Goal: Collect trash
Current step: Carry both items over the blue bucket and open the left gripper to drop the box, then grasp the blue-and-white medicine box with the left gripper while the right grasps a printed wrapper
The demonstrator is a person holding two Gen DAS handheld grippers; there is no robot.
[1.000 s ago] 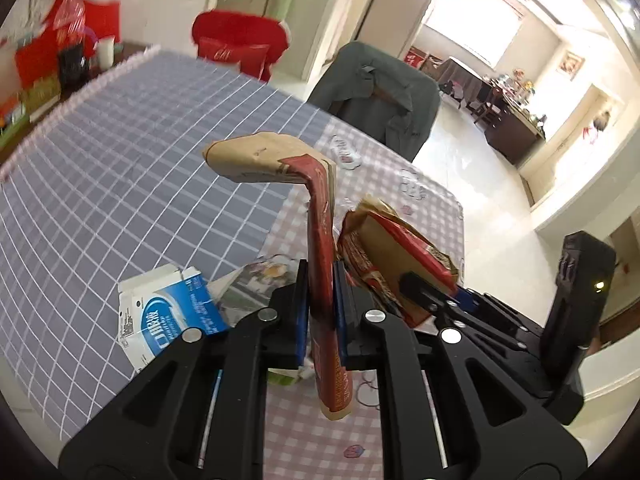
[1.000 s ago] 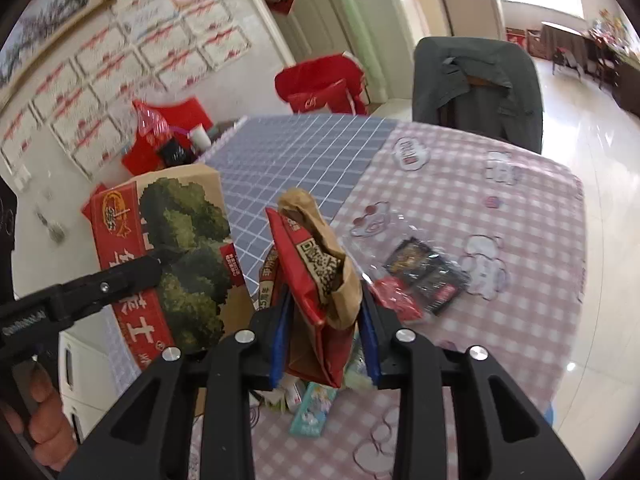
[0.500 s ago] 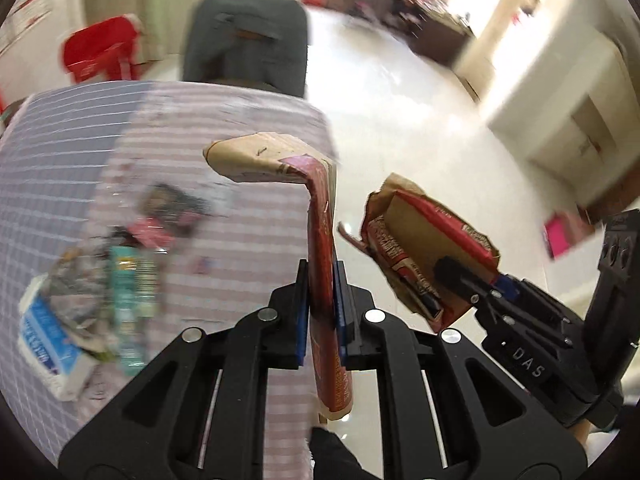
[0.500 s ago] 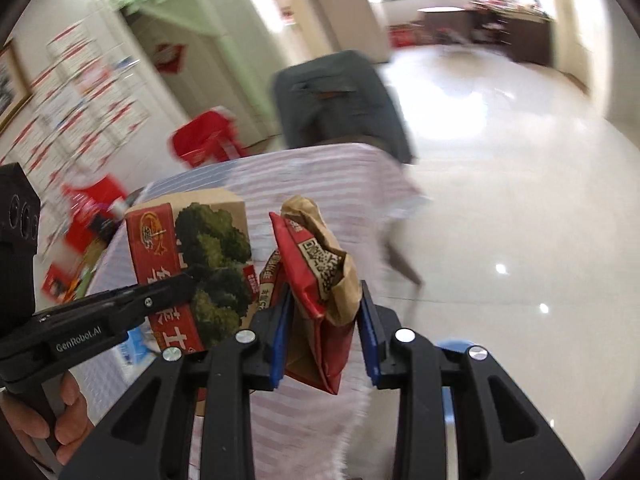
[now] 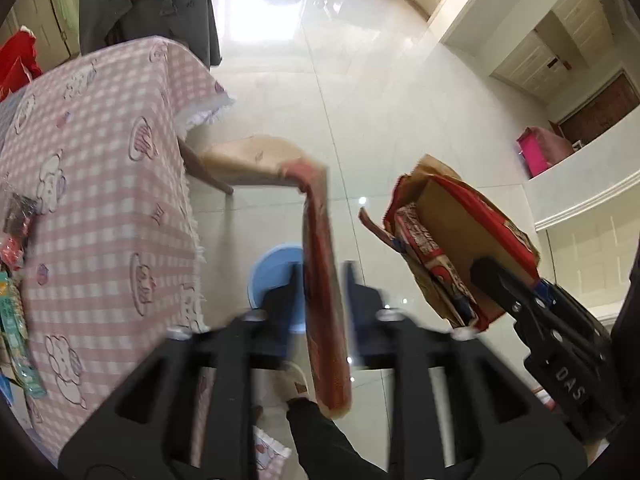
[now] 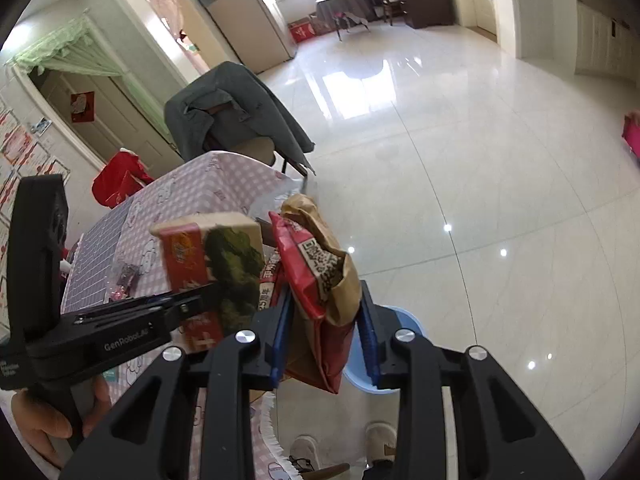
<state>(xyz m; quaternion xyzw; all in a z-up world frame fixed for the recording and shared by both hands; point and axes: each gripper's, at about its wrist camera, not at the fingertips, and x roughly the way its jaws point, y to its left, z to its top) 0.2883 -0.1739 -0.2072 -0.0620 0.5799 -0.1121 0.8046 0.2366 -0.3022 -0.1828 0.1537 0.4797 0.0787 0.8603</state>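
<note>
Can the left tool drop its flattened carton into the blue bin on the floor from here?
Probably yes. The left tool hangs above the blue bin, nothing between, and its jaws have just been opening around the flattened carton.

Glossy pale tile floor (image 6: 500, 152) (window glare), jacket-draped chair (image 6: 236, 120), pink-checked table (image 5: 100, 184).

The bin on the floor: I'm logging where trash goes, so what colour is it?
Light blue; the bin shows best in the left wrist view, below the gripper's fingers.
</note>
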